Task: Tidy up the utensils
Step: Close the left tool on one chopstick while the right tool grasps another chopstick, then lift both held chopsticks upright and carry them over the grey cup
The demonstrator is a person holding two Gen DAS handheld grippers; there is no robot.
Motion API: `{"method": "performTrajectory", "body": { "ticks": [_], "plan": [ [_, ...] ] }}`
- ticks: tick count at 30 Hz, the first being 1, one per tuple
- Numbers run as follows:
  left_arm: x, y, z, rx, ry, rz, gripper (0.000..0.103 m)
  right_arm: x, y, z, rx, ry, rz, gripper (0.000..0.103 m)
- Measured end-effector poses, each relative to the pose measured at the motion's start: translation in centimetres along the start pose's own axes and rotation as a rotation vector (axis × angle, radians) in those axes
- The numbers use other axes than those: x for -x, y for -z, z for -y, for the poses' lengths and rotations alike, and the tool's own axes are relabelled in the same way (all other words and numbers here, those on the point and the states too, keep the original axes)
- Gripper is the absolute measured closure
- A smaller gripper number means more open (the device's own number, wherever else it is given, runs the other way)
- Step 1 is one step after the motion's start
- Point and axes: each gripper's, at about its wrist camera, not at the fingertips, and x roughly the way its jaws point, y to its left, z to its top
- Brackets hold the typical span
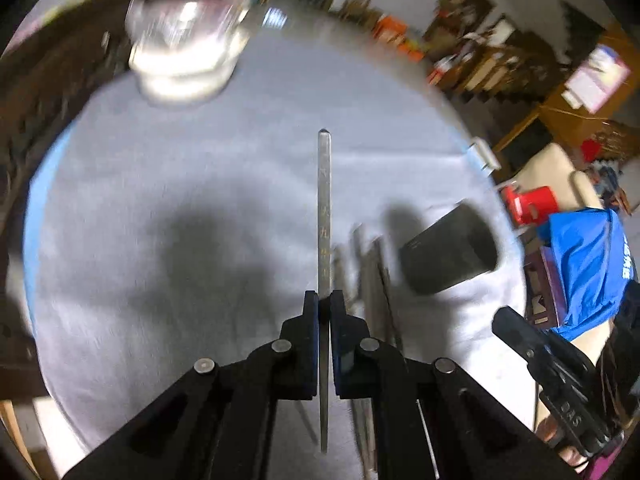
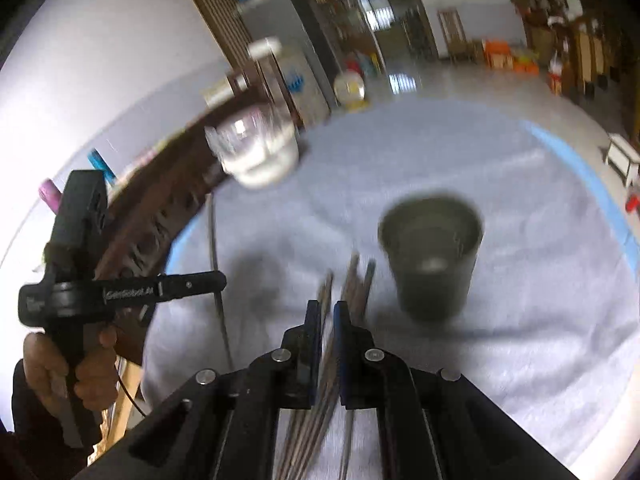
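The left tool [image 1: 324, 300] clamps one flat steel chopstick [image 1: 324, 200], held above the grey cloth-covered round counter [image 1: 200, 168]. The right tool [image 2: 327, 310] is pinched nearly closed; whether it grips any of the blurred metal chopsticks [image 2: 356, 280] under it is unclear. A dark metal cup [image 2: 432, 256] stands just beside them, a clear glass jar [image 2: 256, 152] farther off.

In the left wrist view, a metal chopstick [image 1: 324, 216] is standing up the frame's middle between the left gripper [image 1: 324, 304] pads, over the tablecloth [image 1: 200, 184]. A cup [image 1: 450, 252] is sitting right of it, loose chopsticks [image 1: 372, 280] lying between them. A glass jar [image 1: 184, 48] is sitting upper left.
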Motion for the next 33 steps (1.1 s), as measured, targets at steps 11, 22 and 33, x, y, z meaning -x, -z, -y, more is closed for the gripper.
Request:
{"method": "performTrajectory", "body": {
  "ticks": [11,22,33],
  "plan": [
    [3.8,0.7,0.3,-0.042,-0.017,0.072,0.097,-5.7,2.9,2.9,-0.098,0.065,-0.233,0.093],
    [6.1,2.4,0.5,-0.074,-0.003,0.111,0.098,-9.6,4.7,3.6,-0.097,0.141,-0.347,0.093],
    [6.2,2.7,1.0,-0.1,0.031,0.105,0.098,-11.4,4.1,2.6,-0.055,0.168,-0.368,0.073]
  ]
}}
